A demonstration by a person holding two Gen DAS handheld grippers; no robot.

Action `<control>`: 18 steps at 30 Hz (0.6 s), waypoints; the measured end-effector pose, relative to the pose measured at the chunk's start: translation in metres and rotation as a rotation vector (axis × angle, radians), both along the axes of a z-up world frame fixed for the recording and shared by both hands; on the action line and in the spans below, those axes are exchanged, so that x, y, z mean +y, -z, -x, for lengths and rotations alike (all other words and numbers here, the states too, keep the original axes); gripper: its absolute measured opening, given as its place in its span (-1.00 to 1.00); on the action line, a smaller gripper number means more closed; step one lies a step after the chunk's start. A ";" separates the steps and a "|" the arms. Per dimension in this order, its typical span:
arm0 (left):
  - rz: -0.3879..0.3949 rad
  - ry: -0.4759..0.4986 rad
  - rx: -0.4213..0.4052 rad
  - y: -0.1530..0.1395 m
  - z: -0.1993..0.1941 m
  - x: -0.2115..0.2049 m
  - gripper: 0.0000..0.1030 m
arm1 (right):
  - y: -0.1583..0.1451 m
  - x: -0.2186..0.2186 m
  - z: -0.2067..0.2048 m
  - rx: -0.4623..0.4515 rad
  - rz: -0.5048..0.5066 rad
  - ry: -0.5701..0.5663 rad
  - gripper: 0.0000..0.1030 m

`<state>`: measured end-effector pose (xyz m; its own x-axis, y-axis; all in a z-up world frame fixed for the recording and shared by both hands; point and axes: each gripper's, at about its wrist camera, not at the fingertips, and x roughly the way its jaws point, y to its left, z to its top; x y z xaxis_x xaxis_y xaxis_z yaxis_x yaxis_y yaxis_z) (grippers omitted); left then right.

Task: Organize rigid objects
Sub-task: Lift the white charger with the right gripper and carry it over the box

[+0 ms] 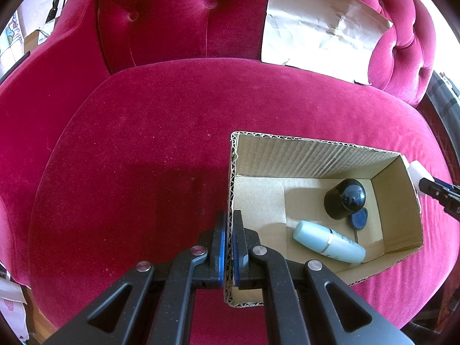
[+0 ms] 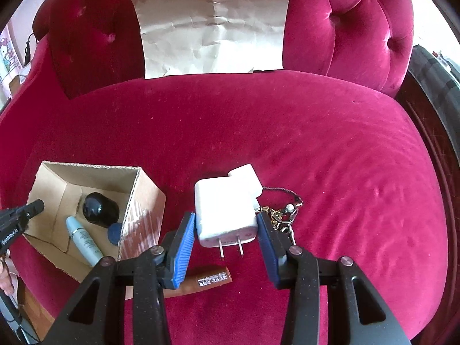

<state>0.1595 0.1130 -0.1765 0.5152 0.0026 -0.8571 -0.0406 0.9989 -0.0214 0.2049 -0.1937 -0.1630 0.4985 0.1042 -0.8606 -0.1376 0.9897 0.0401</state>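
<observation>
An open cardboard box [image 1: 316, 155] [image 2: 143, 210] sits on a red velvet seat. It holds a black round-topped jar [image 1: 345, 198] [image 2: 99, 208], a pale blue bottle [image 1: 330, 241] [image 2: 83, 241] and a blue disc [image 1: 359, 218] [image 2: 114, 233]. My left gripper [image 1: 229, 224] is shut on the box's left wall. My right gripper [image 2: 227, 221] is open around a white plug charger [image 2: 224, 212] lying on the seat, its pads beside the charger's sides. A second white block [image 2: 247, 178] lies just behind it.
A metal keychain [image 2: 284, 212] lies right of the charger. A brown tube with a label [image 2: 207, 283] lies under my right gripper. Crumpled brown paper [image 2: 212, 26] [image 1: 322, 28] leans on the backrest. The seat cushion [image 2: 330, 143] spreads to the right.
</observation>
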 end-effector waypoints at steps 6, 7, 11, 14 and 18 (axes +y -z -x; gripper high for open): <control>0.001 0.000 0.000 0.000 0.000 0.000 -0.94 | -0.016 0.005 0.005 -0.038 0.014 -0.006 -0.10; 0.001 0.000 0.000 0.000 0.000 0.000 -0.94 | -0.020 0.007 0.006 -0.047 0.018 -0.011 -0.10; 0.000 0.001 0.000 0.000 0.000 -0.001 -0.94 | -0.032 0.013 0.010 -0.078 0.019 -0.025 -0.10; 0.000 0.000 0.000 0.000 0.000 -0.001 -0.94 | -0.040 0.019 0.012 -0.093 0.014 -0.038 -0.10; 0.001 0.000 -0.001 0.000 0.000 -0.002 -0.94 | -0.048 0.024 0.016 -0.112 0.007 -0.051 -0.10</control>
